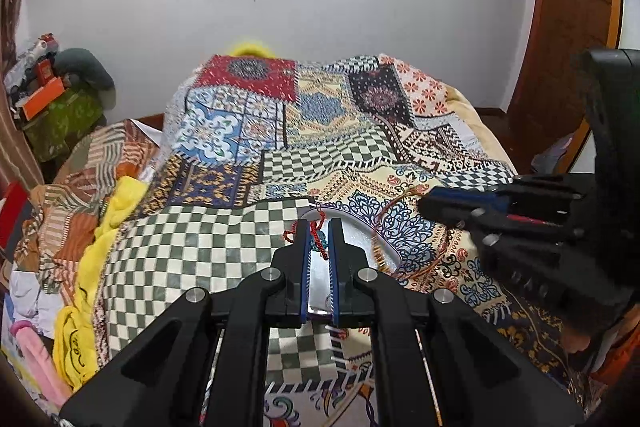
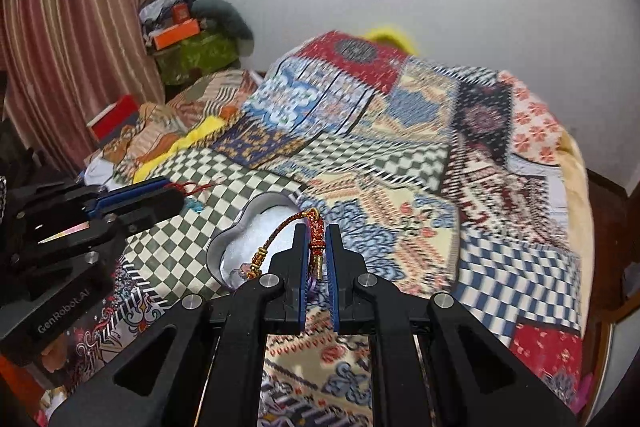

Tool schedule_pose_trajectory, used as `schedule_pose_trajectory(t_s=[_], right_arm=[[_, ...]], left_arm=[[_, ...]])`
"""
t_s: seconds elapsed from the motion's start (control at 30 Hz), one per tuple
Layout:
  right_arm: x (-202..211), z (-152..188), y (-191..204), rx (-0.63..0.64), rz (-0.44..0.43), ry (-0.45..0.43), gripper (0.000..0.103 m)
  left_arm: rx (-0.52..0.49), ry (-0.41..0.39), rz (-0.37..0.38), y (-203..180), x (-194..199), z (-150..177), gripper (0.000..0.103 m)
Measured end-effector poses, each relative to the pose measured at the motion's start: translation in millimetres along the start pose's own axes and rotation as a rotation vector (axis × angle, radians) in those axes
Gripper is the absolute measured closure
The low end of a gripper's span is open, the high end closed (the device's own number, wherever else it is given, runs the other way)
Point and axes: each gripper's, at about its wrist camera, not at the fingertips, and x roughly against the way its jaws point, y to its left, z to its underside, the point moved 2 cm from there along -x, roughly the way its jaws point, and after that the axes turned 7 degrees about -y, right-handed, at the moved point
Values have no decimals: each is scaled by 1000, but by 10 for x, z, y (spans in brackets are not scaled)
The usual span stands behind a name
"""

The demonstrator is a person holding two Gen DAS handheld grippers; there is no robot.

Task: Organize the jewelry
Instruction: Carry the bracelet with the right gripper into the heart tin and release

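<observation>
A heart-shaped silver tin (image 2: 256, 227) with white lining lies on the patchwork bedspread; it also shows in the left wrist view (image 1: 360, 239). My left gripper (image 1: 319, 227) is shut on a red braided cord (image 1: 318, 239) with a teal bead, just above the tin. My right gripper (image 2: 316, 231) is shut on a red and gold cord bracelet (image 2: 316, 247) whose loop hangs over the tin. In the right wrist view the left gripper (image 2: 176, 195) sits left of the tin with red cord at its tip. In the left wrist view the right gripper (image 1: 428, 203) holds the bracelet loop (image 1: 384, 219).
The patchwork bedspread (image 1: 320, 131) covers the bed. Yellow cloth (image 1: 116, 211) and piled clothes lie at the left. A green bundle with orange boxes (image 2: 188, 43) stands by the striped curtain (image 2: 72, 39). A wooden door (image 1: 568, 39) is at the right.
</observation>
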Motion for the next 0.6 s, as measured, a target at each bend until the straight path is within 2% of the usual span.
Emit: schedule_pose_trajectory(t_s=[0.2,0.37,0.6], right_arm=[[-233,8,61,29,-72,67,96],[-388,89,82,60,-74,121,96],[-451,114,7,57,-99,142,96]], left_arm=[[-13,82,21,-7,-331,50,96],[-31,123,17,-29,-510,129,96],[-20,180,46,-48,-669,184,96]])
